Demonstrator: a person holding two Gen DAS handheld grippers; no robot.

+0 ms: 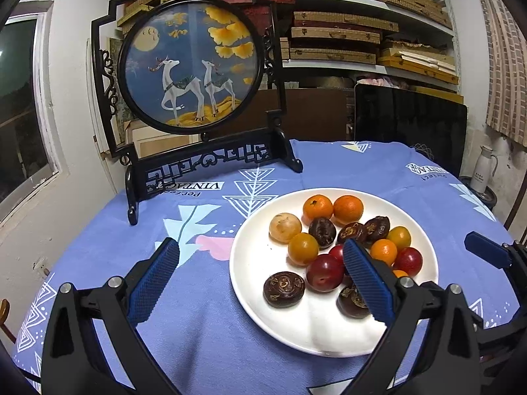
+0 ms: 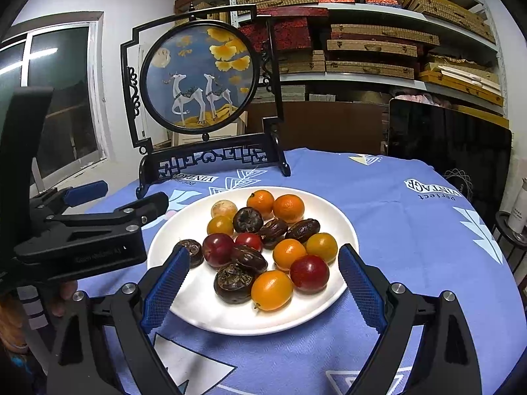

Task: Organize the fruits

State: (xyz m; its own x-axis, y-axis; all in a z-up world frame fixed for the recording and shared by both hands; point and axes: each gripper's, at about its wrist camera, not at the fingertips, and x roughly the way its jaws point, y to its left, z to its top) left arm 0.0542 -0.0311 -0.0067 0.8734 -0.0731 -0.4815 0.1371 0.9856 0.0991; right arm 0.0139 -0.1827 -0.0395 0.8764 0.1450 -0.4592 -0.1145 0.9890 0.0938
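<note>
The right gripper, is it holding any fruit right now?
No, the right gripper is open and empty, its fingers either side of the white plate of fruit.

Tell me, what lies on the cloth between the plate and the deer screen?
Nothing: in both wrist views the blue tablecloth is bare between the white plate and the foot of the deer screen, showing only its printed pattern.

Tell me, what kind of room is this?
Probably a storeroom or back room in a home. Shelves are stacked with flat boxes, and a table with a blue cloth holds a plate of fruit and a deer screen.
</note>
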